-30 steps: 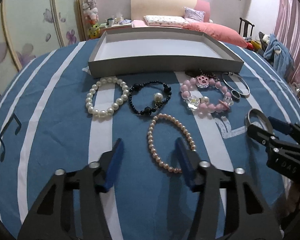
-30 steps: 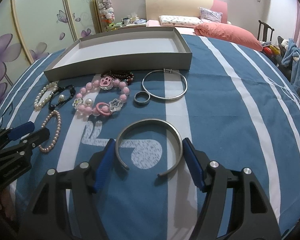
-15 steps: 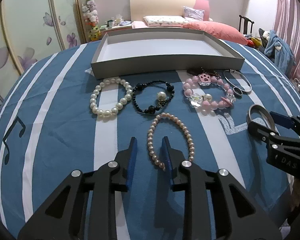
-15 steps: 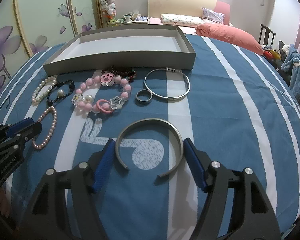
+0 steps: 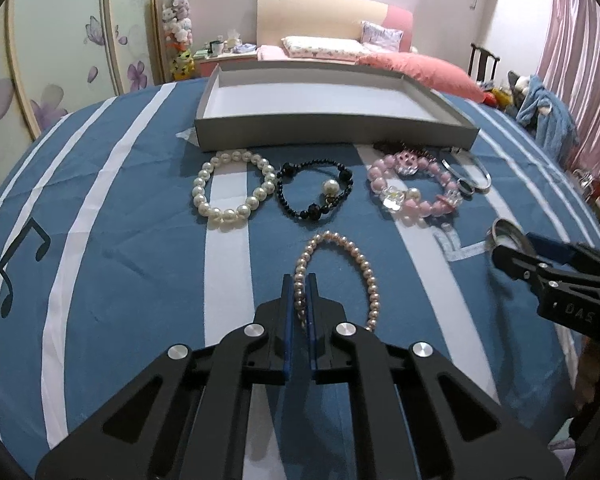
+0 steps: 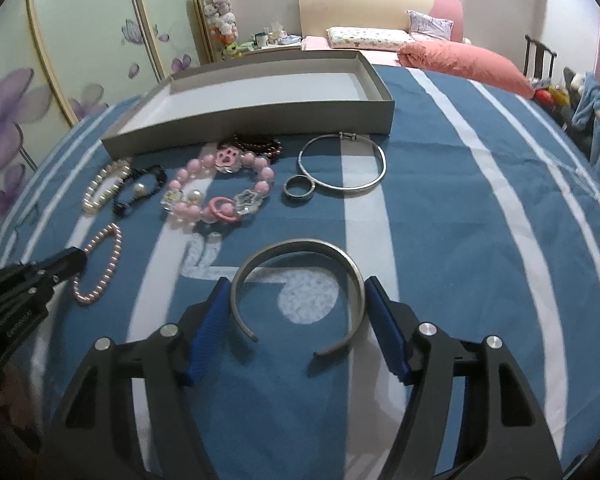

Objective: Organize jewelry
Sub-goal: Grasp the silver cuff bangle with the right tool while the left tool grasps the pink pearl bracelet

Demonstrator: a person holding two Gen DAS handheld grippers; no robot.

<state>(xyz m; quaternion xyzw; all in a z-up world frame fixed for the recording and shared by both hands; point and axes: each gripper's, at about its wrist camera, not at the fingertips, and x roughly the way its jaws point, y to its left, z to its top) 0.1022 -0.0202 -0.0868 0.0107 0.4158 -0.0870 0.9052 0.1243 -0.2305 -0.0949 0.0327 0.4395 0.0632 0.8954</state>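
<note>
far: shallow grey cardboard tray (image 5: 336, 136), holding nothing. near right: open silver metal cuff bangle (image 6: 298, 280) flat between wide-spread right gripper (image 6: 296, 324), ungripped. near centre: left gripper (image 5: 299, 304) pinched onto small pink pearl bead bracelet (image 5: 340, 276). risk: thin strand slipping out on lift; snagging neighbouring beads.

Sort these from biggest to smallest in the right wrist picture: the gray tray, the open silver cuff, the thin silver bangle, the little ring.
1. Gray tray
2. Open silver cuff, though it lies nearest the camera, so its lead over the bangle is unsure
3. Thin silver bangle
4. Little ring
</note>
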